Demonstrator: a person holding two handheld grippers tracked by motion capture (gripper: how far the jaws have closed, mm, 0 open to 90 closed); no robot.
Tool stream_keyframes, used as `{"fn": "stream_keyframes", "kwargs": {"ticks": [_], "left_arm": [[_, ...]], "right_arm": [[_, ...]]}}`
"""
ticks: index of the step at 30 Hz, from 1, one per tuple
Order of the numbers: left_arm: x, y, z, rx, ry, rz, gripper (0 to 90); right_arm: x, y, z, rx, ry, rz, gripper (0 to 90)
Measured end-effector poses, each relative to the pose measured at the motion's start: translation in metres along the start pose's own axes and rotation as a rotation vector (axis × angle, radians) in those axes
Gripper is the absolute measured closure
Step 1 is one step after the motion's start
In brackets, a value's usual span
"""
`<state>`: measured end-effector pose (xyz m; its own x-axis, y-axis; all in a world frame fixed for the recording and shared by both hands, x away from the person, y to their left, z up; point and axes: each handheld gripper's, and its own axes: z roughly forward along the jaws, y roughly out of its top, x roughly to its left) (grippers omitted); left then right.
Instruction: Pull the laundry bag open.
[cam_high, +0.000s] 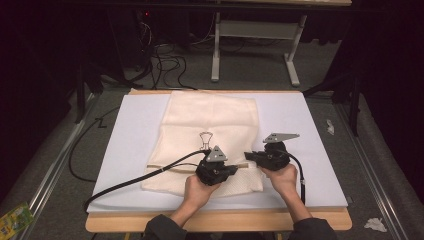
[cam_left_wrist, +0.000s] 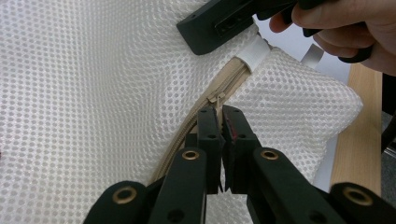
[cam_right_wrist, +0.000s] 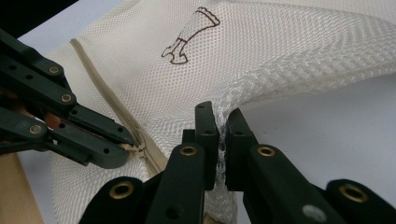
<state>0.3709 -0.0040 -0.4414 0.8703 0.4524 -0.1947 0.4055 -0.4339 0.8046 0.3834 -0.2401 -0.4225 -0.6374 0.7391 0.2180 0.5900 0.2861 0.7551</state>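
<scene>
From the high view, one cream mesh laundry bag (cam_high: 207, 135) lies flat on one white sheet (cam_high: 305, 150) that covers the wooden table (cam_high: 220, 222). Two hands work at the bag's near edge, each with one gripper: the left gripper (cam_high: 235, 167) and the right gripper (cam_high: 250, 156) meet tip to tip just right of the bag's middle. One small brown drawing (cam_high: 205, 140) sits on the mesh beyond them. The jaw tips are too small here to read.

In the left gripper view, the left gripper (cam_left_wrist: 222, 119) is pressed together on the zipper pull (cam_left_wrist: 216, 99) of the bag's one tan zipper (cam_left_wrist: 229, 81). The right gripper's black tip lies on the mesh beyond, at the zipper's end, with the hand cut off by the top edge.

In the right gripper view, the right gripper (cam_right_wrist: 222, 126) pinches a bunched fold of the mesh at the bag's edge. The left gripper (cam_right_wrist: 128, 142) comes in from the left at the zipper.
</scene>
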Motion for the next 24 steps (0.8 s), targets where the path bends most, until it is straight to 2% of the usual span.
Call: {"fn": "stream_keyframes", "kwargs": {"ticks": [5,12,14,17,24], "left_arm": [[0.002,-0.004,-0.002,0.005,0.007,-0.004,87.1],[0.004,-0.005,-0.005,0.0,0.005,-0.013,87.1],[0.004,-0.005,-0.007,0.003,0.012,-0.005,87.1],[0.005,-0.006,-0.01,-0.003,0.014,-0.009,87.1],[0.006,-0.007,-0.014,0.0,0.024,-0.005,87.2]], "right_arm": [[0.001,-0.001,0.002,0.012,-0.013,-0.012,88.4],[0.002,-0.001,0.003,0.016,-0.005,-0.006,88.4],[0.002,-0.001,0.002,0.014,-0.011,-0.018,88.4],[0.0,-0.002,0.002,0.01,-0.007,-0.005,88.4],[0.003,-0.001,0.003,0.01,-0.006,-0.016,88.4]]}}
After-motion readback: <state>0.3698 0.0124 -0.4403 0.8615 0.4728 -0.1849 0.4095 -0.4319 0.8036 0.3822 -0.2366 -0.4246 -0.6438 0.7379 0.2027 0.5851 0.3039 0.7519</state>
